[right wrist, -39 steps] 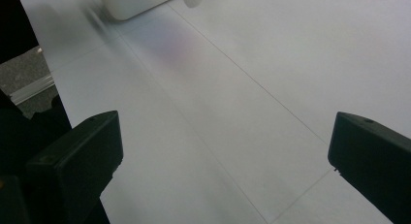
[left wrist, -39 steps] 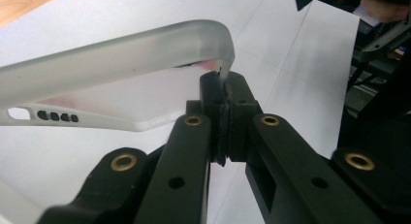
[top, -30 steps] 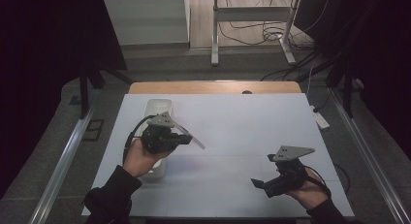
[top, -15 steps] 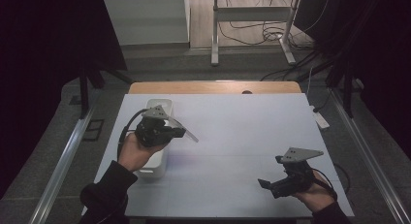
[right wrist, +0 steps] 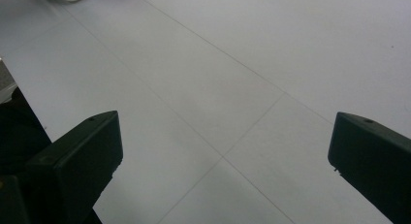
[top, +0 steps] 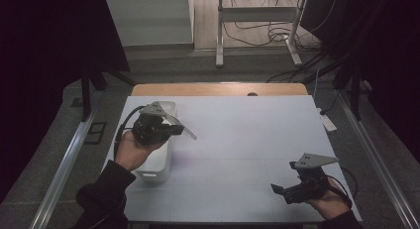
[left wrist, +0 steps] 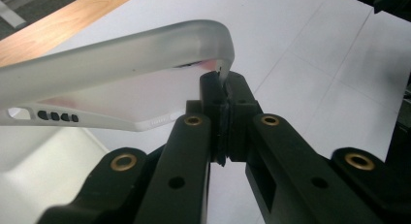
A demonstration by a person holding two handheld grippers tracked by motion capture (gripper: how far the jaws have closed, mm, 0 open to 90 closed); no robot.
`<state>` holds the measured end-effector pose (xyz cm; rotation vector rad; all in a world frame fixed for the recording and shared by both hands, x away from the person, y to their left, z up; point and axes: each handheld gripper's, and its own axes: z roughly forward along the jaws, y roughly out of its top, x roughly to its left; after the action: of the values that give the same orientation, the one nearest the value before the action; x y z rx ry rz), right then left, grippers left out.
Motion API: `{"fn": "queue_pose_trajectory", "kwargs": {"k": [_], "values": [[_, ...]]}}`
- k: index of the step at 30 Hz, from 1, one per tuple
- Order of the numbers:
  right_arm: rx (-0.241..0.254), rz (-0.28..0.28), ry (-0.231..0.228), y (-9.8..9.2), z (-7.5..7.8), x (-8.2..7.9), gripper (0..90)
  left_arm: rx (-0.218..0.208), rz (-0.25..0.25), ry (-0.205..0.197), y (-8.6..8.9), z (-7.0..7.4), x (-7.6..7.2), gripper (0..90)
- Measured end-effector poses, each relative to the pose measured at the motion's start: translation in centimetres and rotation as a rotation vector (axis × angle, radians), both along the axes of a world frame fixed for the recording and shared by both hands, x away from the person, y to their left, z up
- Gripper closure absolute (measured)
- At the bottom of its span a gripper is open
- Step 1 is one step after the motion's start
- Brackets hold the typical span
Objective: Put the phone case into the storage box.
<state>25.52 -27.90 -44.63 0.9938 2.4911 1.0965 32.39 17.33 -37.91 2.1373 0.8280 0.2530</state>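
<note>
A: Since the earlier frames: left gripper [top: 171,130] has drifted toward the far side, now over the white bin [top: 157,165] at the worktop's [top: 247,135] left edge. Right gripper [top: 280,190] has slid right along the near edge.

B: Left fingers?

A: Closed tight on the rim of a translucent phone case [left wrist: 121,73]. In the left gripper view the pinch sits at one rounded corner; speaker and port cutouts visible along the edge. The case juts out to the right of the gripper in the high view [top: 184,131], held in the air, clear of the worktop.

B: Right fingers?

A: Spread wide, nothing between them; bare white worktop ahead [right wrist: 228,88]. Hand [top: 332,204] low at the near right corner.

B: Step in hand?

A: My reading: carrying stage. The case looks freshly taken from the bin, or bound for it; cannot tell which.

B: Next move?

A: If it goes to the worktop, swing right and lower it flat before releasing. The corner grip is thin, so a slow move; the case could pivot or slip. The right gripper is free to steady the opposite edge.
</note>
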Motion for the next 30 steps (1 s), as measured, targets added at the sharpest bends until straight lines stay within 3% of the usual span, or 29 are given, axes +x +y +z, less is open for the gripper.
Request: {"fn": "queue_pose_trajectory", "kwargs": {"k": [30], "values": [[0.003, -0.105, 0.021, -3.1, -0.7, -1.3, 0.0, 0.055, 0.139, 0.005, 3.8, 1.6, 1.5, 88.7]]}}
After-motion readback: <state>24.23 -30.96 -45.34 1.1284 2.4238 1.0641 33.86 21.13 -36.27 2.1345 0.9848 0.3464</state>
